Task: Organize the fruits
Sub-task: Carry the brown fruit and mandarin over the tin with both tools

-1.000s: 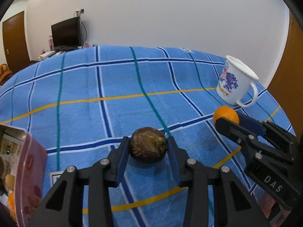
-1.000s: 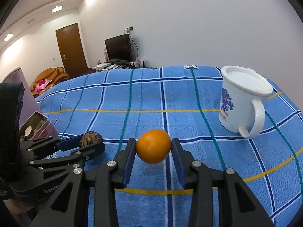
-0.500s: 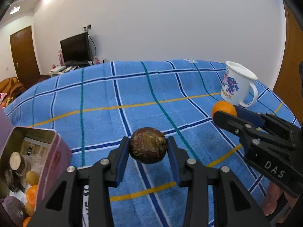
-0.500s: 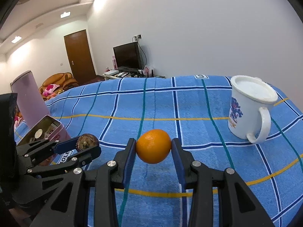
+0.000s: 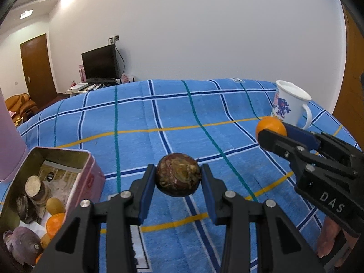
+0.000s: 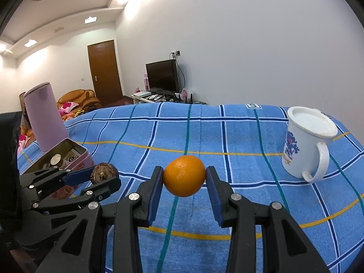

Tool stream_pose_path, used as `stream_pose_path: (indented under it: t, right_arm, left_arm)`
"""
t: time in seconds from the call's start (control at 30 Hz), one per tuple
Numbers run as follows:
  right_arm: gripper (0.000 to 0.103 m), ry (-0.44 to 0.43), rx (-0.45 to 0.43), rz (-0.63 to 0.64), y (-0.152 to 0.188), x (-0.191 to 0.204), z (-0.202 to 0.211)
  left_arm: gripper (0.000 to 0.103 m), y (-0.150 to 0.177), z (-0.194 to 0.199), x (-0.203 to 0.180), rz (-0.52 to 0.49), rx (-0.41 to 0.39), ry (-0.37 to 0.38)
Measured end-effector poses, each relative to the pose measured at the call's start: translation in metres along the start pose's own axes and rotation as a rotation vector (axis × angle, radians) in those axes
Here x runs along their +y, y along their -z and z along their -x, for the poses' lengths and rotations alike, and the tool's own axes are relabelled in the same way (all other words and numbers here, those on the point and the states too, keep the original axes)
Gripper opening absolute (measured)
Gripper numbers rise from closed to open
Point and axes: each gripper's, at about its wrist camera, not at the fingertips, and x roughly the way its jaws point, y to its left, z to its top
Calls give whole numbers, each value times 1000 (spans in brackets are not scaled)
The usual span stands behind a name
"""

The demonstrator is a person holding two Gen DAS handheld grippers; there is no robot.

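A table draped in a blue checked cloth fills the scene. At its left edge a tall pink canister stands beside an open pink tin holding oranges and dark fruits. A white mug with a blue print sits on the right side. The left tongs are clamped on a wrinkled brown fruit, held above the cloth near the tin. The right tongs are clamped on an orange, above the cloth, left of the mug.
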Motion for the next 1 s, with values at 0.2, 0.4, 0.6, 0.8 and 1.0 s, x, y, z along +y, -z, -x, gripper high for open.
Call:
stream_pose_path:
  t: [0.2, 0.4, 0.6, 0.8, 1.0]
  right_arm:
    - [40, -9, -18, 29, 1, 9, 3]
    - [40, -22, -36, 50, 1, 15, 6]
    - [40, -27, -48, 60, 2, 18, 9]
    - [40, -34, -59, 72, 3, 21, 11]
    - [40, -37, -66, 82, 4, 23, 13]
  left_arm:
    - [41, 3, 6, 1, -9, -16, -17]
    - [41, 5, 11, 3, -14, -33, -32]
    - [41, 7, 16, 6, -20, -48, -44]
    - [41, 10, 23, 9, -28, -61, -54]
    - [41, 12, 27, 13, -25, -67, -56]
